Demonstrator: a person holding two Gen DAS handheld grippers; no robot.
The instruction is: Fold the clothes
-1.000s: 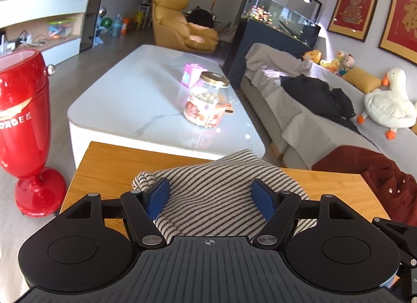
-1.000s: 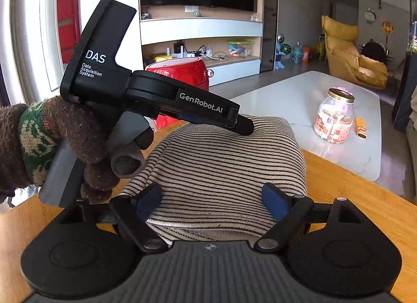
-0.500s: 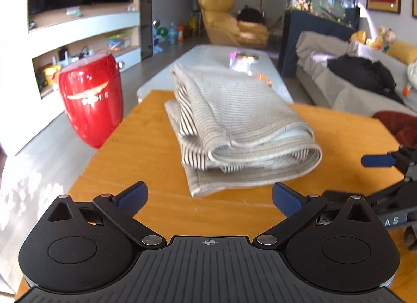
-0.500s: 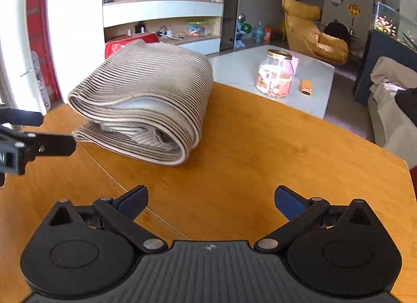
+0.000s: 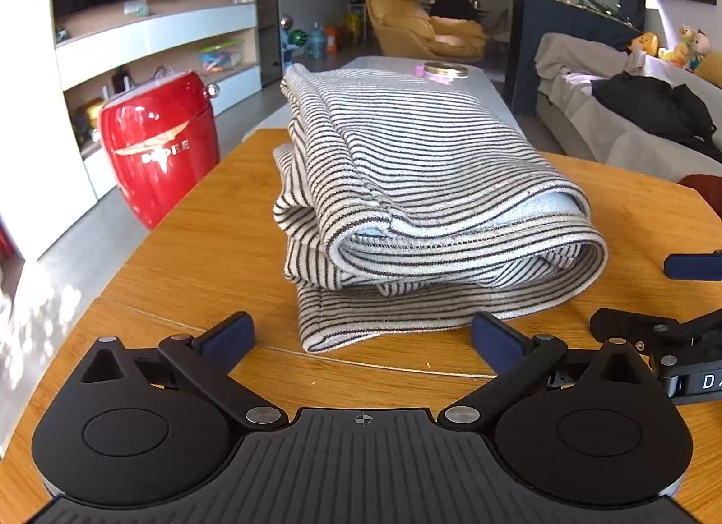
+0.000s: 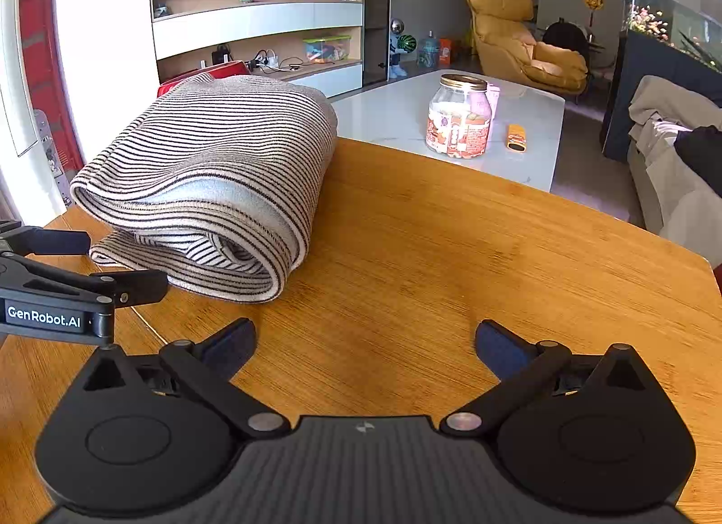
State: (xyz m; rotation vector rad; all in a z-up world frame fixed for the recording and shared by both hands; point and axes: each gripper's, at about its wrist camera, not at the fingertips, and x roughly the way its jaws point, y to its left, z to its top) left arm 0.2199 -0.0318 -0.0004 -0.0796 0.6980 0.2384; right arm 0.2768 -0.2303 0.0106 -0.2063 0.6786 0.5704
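A striped black-and-cream garment (image 5: pixel 419 195) lies folded in a thick bundle on the wooden table (image 5: pixel 203 226). It also shows in the right wrist view (image 6: pixel 216 176), left of centre. My left gripper (image 5: pixel 361 337) is open and empty, low over the table, just in front of the bundle's near edge. My right gripper (image 6: pixel 365 343) is open and empty over bare wood, to the right of the bundle. The right gripper's fingers (image 5: pixel 690 264) show at the right edge of the left wrist view. The left gripper's fingers (image 6: pixel 58 241) show at the left edge of the right wrist view.
A red stool (image 5: pixel 158 149) stands on the floor left of the table. A white coffee table (image 6: pixel 406 118) beyond carries a glass jar (image 6: pixel 460 118) and a small orange item (image 6: pixel 516 138). A sofa (image 5: pixel 631 118) with dark clothes runs along the right.
Both grippers have let go of the garment and pulled back from it. The folded bundle now rests free on the table, and both jaws stand wider apart.
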